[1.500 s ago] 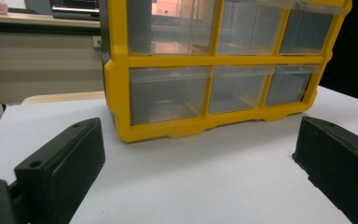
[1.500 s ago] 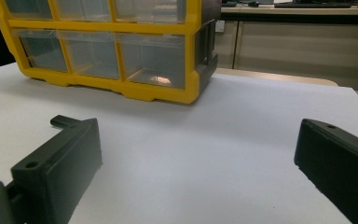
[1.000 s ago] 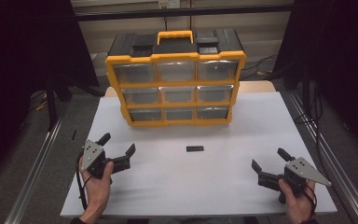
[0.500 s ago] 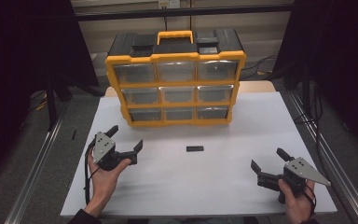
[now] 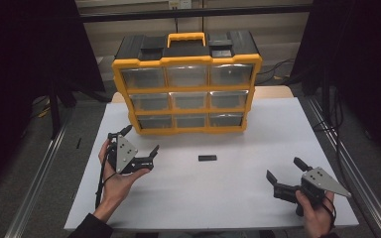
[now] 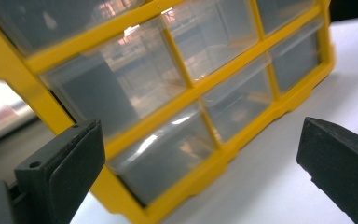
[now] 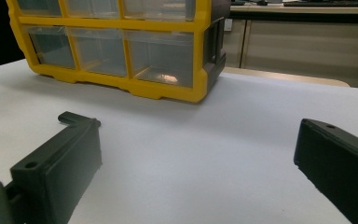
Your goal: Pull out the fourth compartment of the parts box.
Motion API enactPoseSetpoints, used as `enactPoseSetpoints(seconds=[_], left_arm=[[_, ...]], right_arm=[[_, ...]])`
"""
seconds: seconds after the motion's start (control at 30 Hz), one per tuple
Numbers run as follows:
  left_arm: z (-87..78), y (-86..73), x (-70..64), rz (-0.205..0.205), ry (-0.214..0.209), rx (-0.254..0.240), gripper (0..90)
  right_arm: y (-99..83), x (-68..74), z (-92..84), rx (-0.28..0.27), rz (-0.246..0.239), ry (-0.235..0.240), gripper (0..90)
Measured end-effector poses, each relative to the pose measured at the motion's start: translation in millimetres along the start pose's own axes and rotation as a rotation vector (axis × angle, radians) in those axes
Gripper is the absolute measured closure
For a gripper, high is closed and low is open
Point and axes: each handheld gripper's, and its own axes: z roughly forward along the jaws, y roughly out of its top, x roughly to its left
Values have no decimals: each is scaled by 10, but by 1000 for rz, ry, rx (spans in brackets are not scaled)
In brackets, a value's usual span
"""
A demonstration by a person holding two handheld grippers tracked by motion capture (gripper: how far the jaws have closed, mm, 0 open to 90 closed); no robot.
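Drawers in the yellow organizer (image 5: 187, 89) are all sitting closed at the table's (image 5: 238, 198) far edge, and the left gripper (image 5: 140, 144), jaws spread wide and holding nothing, is facing the bottom-left drawer (image 6: 161, 156). Lining the jaws up squarely on that drawer front looks wise. A small black block (image 5: 207, 158) is lying mid-table. The right gripper (image 5: 285, 171), equally wide and empty, is waiting near the front edge.

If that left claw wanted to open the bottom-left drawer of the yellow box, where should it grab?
Probably the drawer's front top lip, approached straight from the front. The left gripper is open and faces it, and the clear front is the only exposed face within the yellow frame.
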Motion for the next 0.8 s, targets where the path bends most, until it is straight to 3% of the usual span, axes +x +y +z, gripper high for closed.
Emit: enactPoseSetpoints(seconds=[0.07, 0.2, 0.37, 0.43, 0.63, 0.8], left_arm=[[12, 5, 28, 38, 3, 7, 20], [53, 27, 94, 43, 13, 2, 22], [102, 69, 170, 157, 40, 0, 34], [113, 73, 206, 176, 48, 5, 36], [141, 115, 264, 300, 88, 16, 42], [213, 137, 268, 407, 108, 50, 54]], right_arm=[[-1, -3, 0, 0, -1, 0, 2], [0, 4, -1, 1, -3, 2, 2], [-3, -2, 3, 1, -2, 2, 2], [-2, -1, 2, 1, 1, 3, 2], [-2, 8, 6, 3, -4, 9, 2], [-2, 7, 4, -1, -4, 8, 1]])
